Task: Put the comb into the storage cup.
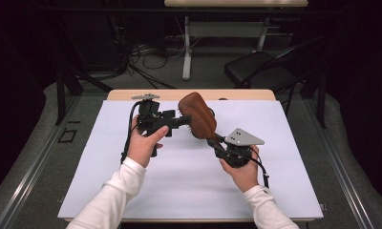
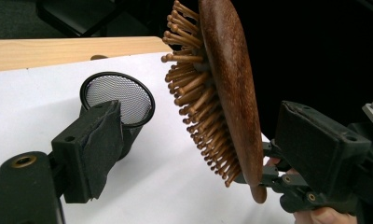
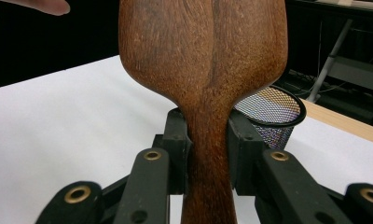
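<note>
A brown wooden hairbrush point(image 1: 197, 114) is held up over the white sheet, head pointing away from me. My right gripper point(image 1: 213, 140) is shut on its handle point(image 3: 208, 154), one jaw on each side, below the smooth back point(image 3: 203, 51). My left gripper point(image 1: 179, 120) is open and comes in from the left at the bristle side. In the left gripper view the brush head point(image 2: 231, 84) and its wooden pins point(image 2: 198, 102) stand between the two wide-apart pads without touching either. A black mesh cup point(image 2: 117, 95) stands on the sheet behind the brush, also seen as the mesh cup point(image 3: 271, 112).
A white sheet point(image 1: 179, 181) covers most of the wooden table point(image 1: 132, 94). Behind the table are a black folding chair point(image 1: 256, 69), cables on the floor point(image 1: 146, 57) and another table's legs point(image 1: 186, 47). A fingertip point(image 3: 40, 5) shows at the top left of the right gripper view.
</note>
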